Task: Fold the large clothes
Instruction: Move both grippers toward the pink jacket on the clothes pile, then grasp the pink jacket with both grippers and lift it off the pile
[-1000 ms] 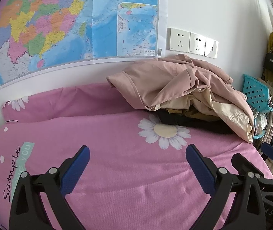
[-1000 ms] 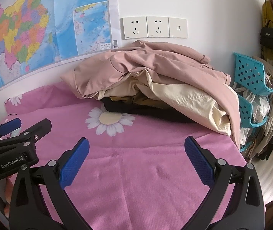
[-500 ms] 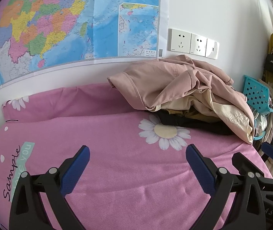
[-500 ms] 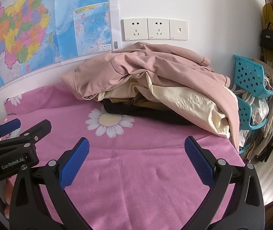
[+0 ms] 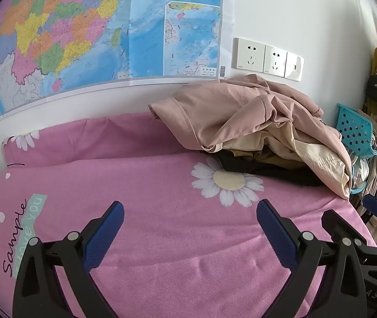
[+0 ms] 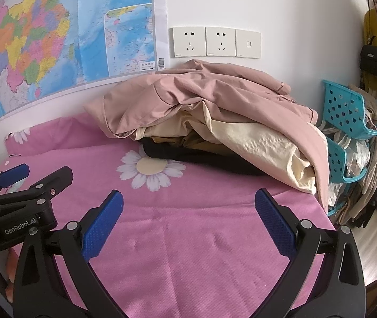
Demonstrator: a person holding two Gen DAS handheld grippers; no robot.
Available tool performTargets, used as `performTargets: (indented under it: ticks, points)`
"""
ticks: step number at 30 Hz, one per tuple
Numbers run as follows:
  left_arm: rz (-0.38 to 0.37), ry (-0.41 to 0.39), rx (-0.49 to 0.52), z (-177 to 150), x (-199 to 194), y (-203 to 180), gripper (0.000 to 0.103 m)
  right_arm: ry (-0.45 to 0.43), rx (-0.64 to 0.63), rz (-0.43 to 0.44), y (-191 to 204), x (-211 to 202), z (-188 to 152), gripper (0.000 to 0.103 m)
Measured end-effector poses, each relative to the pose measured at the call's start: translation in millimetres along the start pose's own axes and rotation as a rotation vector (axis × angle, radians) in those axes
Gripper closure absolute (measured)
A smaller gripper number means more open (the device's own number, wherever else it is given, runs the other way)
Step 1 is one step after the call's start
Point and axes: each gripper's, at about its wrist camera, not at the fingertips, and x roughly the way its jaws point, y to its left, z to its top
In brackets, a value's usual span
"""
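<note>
Pink bedsheet under two empty grippers, heaped clothes by the wall.

Both the left gripper (image 5: 189, 218) and the right gripper (image 6: 188, 206) hover level above the pink daisy-print sheet (image 6: 201, 251), side by side, blue-padded jaws spread wide and touching nothing. A dusty-pink jacket (image 6: 215, 98) tops the pile of cream and black garments (image 6: 254, 143), well ahead, beneath the white wall sockets (image 6: 216, 42).

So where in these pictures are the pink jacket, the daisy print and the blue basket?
pink jacket (image 6: 193, 92), right wrist view, on its broad upper panel.
daisy print (image 5: 228, 180), left wrist view, on the yellow centre.
blue basket (image 6: 345, 106), right wrist view, on its perforated wall.
</note>
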Motion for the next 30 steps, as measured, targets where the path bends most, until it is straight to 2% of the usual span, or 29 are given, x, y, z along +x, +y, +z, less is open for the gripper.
performTargets:
  ticks: [23, 30]
  points:
    - [-0.010, 0.039, -0.008, 5, 22, 4, 0.006, -0.012, -0.056, -0.006, 4, 13, 16, 0.005]
    - [0.012, 0.049, -0.003, 18, 43, 15, 0.006, -0.050, -0.209, -0.051, 9, 43, 52, 0.005]
